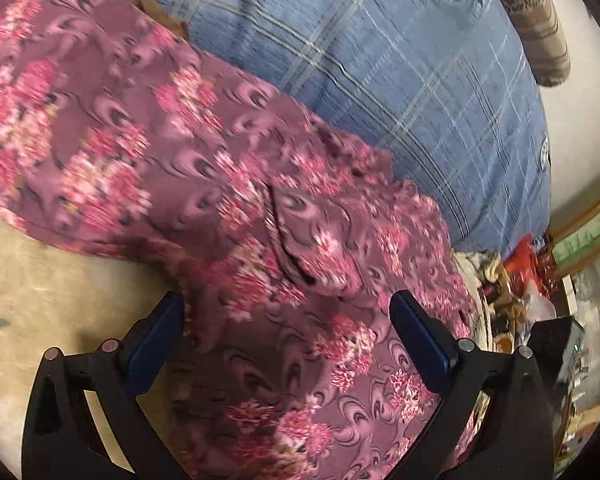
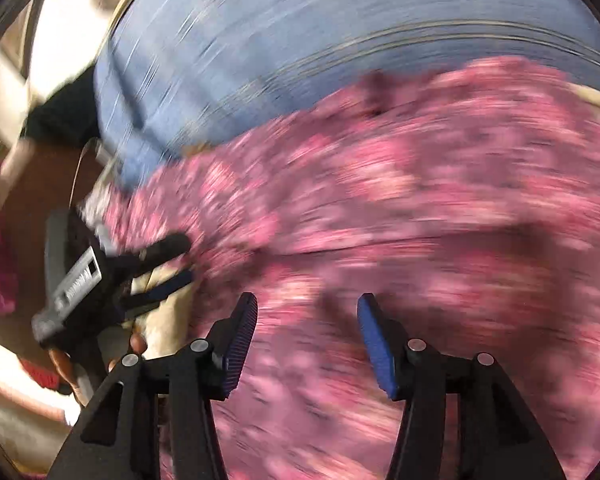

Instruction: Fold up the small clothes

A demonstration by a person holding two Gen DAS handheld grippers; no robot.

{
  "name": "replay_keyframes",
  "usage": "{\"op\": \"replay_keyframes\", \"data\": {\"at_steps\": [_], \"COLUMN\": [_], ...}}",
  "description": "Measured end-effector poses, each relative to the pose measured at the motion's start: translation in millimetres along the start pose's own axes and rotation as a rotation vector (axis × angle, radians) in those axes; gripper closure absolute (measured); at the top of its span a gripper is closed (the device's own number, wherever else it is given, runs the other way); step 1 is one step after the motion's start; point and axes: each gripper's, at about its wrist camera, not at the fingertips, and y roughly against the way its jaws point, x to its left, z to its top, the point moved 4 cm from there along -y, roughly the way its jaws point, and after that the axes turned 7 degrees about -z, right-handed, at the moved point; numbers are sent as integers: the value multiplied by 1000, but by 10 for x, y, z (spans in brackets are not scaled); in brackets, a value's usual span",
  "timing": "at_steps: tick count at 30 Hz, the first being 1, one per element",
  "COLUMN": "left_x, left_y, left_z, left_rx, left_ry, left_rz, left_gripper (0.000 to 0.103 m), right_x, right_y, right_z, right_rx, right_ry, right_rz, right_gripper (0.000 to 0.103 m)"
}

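Both claws agape over floral garment

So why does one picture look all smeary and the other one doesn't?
Right wrist view: the flowery cloth and blue checked blanket streak into lines, motion blur; only the right gripper looks sharp. Left wrist view: the print is only slightly soft, and the fisheye lens bends the blanket's stripes into curves.

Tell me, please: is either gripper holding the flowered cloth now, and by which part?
Nothing is held. Both the left gripper and right gripper have open jaws above the flowered cloth.
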Motion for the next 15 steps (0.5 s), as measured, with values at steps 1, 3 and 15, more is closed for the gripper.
{"op": "replay_keyframes", "data": {"at_steps": [1,3,15], "left_x": [-16,-27,-81], "left_y": [-44,-98,-234], "left_z": [-8,32,223], "left_rx": [9,-4,-5], "left_ry": [8,38,70], "left_rz": [-7,3,180], "left_gripper": [1,1,74], "right_x": [-262,-823,-1775], "right_y": [122,320,379], "right_z": [62,202,686], "right_rx": [-34,-107,-273], "right_ry": [-63,-225,-601], "right_rz": [-21,-63,138], "right_gripper": [49,47,100]}}
